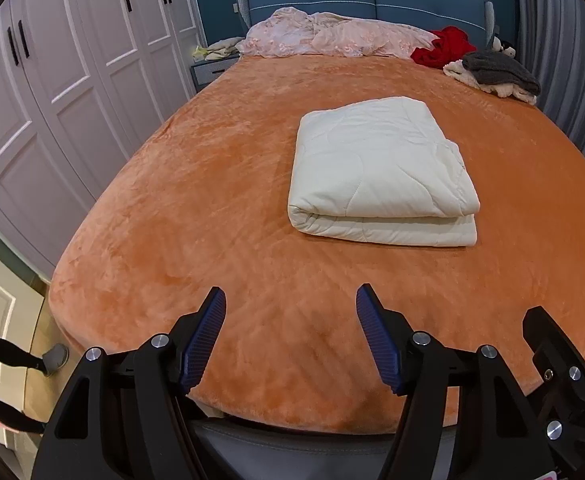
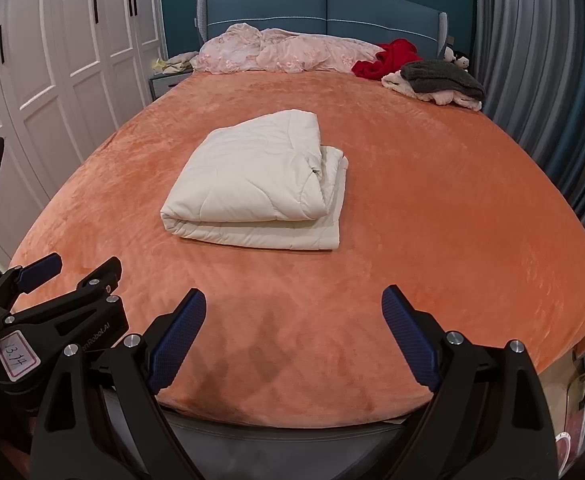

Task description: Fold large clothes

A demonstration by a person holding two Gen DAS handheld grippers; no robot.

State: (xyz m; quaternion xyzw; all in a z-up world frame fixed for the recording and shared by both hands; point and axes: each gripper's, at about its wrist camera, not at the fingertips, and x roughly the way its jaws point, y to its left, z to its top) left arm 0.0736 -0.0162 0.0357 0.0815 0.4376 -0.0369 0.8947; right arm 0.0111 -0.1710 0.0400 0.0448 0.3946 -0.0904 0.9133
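A cream quilted blanket (image 1: 380, 172) lies folded into a thick rectangle in the middle of the orange bed (image 1: 212, 200); the right wrist view shows it too (image 2: 260, 184), on the same orange bed (image 2: 432, 220). My left gripper (image 1: 291, 300) hovers over the near edge of the bed, well short of the blanket, jaws open with nothing between them. My right gripper (image 2: 294, 300) stands open beside it, also empty and short of the blanket. Each gripper shows at the edge of the other's view.
A pink crumpled duvet (image 1: 332, 34), a red garment (image 1: 444, 48) and a grey and cream pile of clothes (image 1: 496, 72) lie by the blue headboard. White wardrobe doors (image 1: 52, 80) run along the left, a grey curtain (image 2: 532, 60) on the right. A person's leg and slipper (image 1: 52, 358) stand at the left.
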